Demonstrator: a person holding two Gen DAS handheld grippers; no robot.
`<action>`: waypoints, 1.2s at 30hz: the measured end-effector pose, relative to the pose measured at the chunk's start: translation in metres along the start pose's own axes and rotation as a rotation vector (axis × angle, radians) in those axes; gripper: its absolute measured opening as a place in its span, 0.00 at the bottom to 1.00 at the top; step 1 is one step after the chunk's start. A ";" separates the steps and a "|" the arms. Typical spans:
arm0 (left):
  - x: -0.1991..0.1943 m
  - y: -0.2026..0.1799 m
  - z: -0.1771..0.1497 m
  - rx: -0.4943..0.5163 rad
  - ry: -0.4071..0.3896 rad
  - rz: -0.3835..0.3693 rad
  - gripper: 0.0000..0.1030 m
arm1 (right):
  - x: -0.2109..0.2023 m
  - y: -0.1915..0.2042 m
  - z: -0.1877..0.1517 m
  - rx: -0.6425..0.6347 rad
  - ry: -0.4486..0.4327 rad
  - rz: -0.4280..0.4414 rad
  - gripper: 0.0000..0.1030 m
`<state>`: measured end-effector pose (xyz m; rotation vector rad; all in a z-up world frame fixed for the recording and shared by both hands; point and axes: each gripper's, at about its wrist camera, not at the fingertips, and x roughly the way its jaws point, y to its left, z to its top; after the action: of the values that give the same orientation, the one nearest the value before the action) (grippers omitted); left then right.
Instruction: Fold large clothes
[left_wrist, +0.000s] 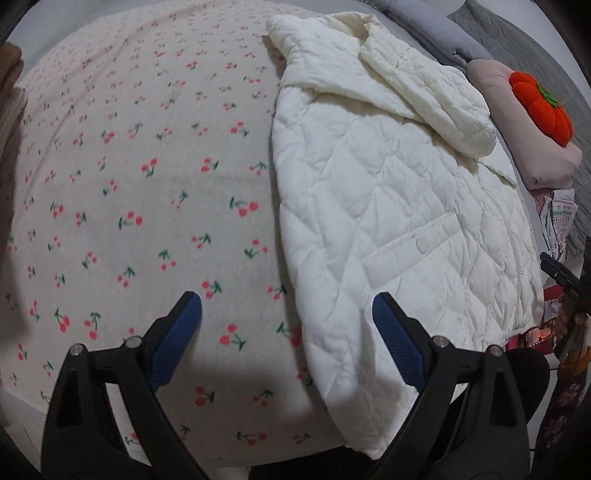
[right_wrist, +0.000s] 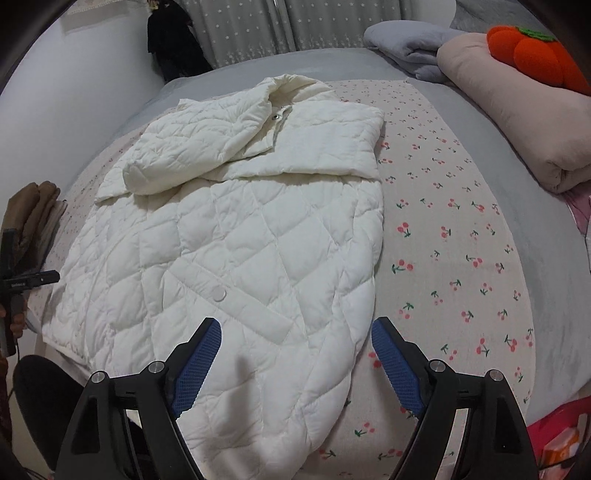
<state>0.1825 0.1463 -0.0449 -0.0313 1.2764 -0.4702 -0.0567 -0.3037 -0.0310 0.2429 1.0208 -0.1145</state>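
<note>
A white quilted jacket (left_wrist: 399, 206) lies flat on a cherry-print sheet (left_wrist: 147, 192), with both sleeves folded across its chest. In the right wrist view the jacket (right_wrist: 236, 236) fills the middle, collar at the far end. My left gripper (left_wrist: 286, 314) is open and empty above the jacket's near left hem edge. My right gripper (right_wrist: 295, 343) is open and empty above the jacket's near right hem. The other gripper shows at the left edge of the right wrist view (right_wrist: 22, 284).
A rolled beige blanket (right_wrist: 517, 122) with an orange plush (right_wrist: 532, 55) lies to the right. Grey bedding (right_wrist: 410, 44) sits at the far end. Brown folded clothes (right_wrist: 33, 206) lie at the left. The bed's near edge runs just below the jacket hem.
</note>
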 end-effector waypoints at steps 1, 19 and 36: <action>0.002 0.004 -0.005 -0.013 0.018 -0.024 0.91 | 0.002 0.001 -0.003 -0.004 0.009 -0.005 0.83; -0.002 -0.018 -0.048 0.075 0.108 -0.299 0.84 | 0.022 -0.008 -0.044 0.078 0.085 0.067 0.83; 0.025 -0.022 -0.039 -0.097 0.164 -0.660 0.18 | 0.003 -0.026 -0.064 0.313 0.077 0.466 0.15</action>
<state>0.1446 0.1264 -0.0736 -0.5159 1.4378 -0.9896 -0.1136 -0.3125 -0.0692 0.7679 0.9956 0.1617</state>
